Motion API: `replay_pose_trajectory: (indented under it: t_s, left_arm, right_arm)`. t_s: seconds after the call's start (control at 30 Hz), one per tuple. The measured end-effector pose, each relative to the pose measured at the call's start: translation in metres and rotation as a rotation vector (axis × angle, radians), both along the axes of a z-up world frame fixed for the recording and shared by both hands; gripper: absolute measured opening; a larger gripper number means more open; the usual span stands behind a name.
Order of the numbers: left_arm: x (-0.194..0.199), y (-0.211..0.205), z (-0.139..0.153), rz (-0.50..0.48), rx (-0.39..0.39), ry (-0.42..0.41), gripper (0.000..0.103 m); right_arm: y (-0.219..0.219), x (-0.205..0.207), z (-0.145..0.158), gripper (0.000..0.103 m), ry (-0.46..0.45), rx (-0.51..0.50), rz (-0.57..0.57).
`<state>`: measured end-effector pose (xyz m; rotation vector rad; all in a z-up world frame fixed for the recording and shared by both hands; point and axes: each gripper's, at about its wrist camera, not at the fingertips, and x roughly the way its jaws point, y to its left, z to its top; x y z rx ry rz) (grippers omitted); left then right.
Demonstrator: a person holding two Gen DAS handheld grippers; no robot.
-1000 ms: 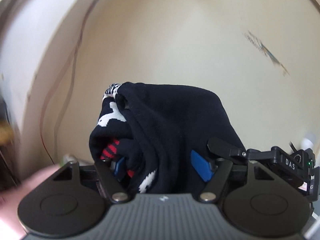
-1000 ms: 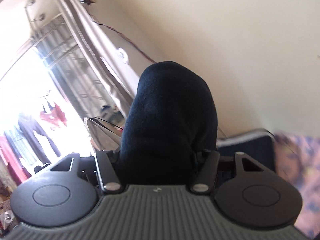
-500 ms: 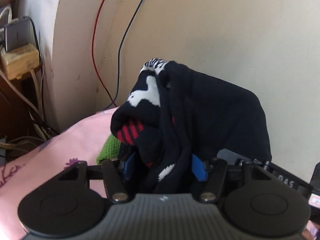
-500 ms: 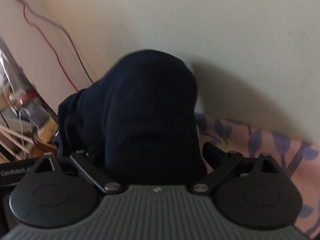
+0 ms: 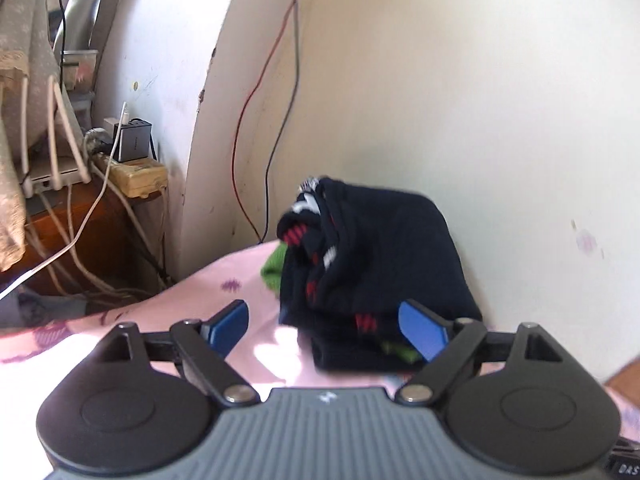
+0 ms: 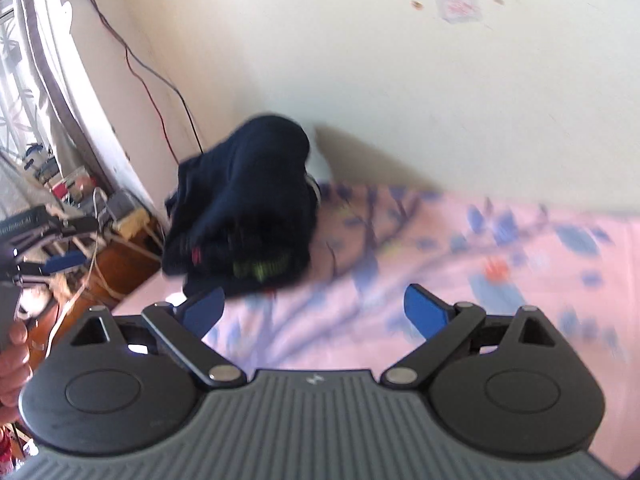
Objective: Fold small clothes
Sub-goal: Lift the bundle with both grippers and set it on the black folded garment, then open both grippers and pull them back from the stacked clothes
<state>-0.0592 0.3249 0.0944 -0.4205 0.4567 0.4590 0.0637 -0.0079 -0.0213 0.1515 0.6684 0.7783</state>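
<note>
A dark navy garment (image 5: pixel 372 248) with red and white pattern lies bundled on the pink floral bedsheet (image 5: pixel 248 304) in the corner by the wall, on top of other folded clothes with a green piece (image 5: pixel 274 268) showing. It also shows in the right wrist view (image 6: pixel 244 208). My left gripper (image 5: pixel 324 328) is open just in front of it, its right finger close to the pile's lower edge. My right gripper (image 6: pixel 316 312) is open and empty, a little short of the pile.
A cream wall (image 5: pixel 460 100) stands right behind the pile. Red and black wires (image 5: pixel 256 128) hang down the corner. Left of the bed, a wooden shelf (image 5: pixel 80 216) holds a power strip (image 5: pixel 136 176) and tangled cables. The bedsheet (image 6: pixel 480 264) stretches to the right.
Both grippers held the navy garment up against the wall, then lowered it onto the pile in the corner and opened. They have pulled back from it.
</note>
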Motion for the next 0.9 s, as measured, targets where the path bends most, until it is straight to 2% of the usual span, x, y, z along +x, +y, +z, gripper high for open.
replay_pose_trajectory:
  t_s: [0.03,0.07,0.2,0.3,0.43,0.6,0.9]
  left_arm:
    - [-0.006,-0.015,-0.003,-0.01,0.021,0.012,0.091]
    - [-0.011,-0.031,-0.006,-0.02,0.033,0.025,0.096]
    - [-0.025,-0.084,-0.024,-0.03,0.089,0.1,0.099]
    - [-0.028,-0.117,-0.037,-0.006,0.137,0.161,0.101]
    - [-0.034,-0.147,-0.047,0.029,0.173,0.195,0.103]
    - [-0.037,-0.168,-0.046,0.063,0.21,0.215,0.103]
    - [-0.035,-0.175,-0.043,0.097,0.224,0.241,0.103]
  right_arm:
    - [-0.009,-0.014,-0.005,0.098,-0.005,-0.005,-0.002]
    - [0.001,-0.024,-0.001,0.098,-0.008,-0.012,-0.002]
    - [-0.011,-0.055,-0.01,0.098,-0.002,0.0,0.005]
    - [0.0,-0.07,-0.021,0.098,-0.038,-0.021,-0.006]
    - [-0.012,-0.08,-0.03,0.098,-0.052,-0.025,-0.003]
    - [-0.025,-0.083,-0.032,0.098,-0.078,0.039,-0.003]
    - [-0.027,-0.086,-0.032,0.098,-0.079,0.048,0.008]
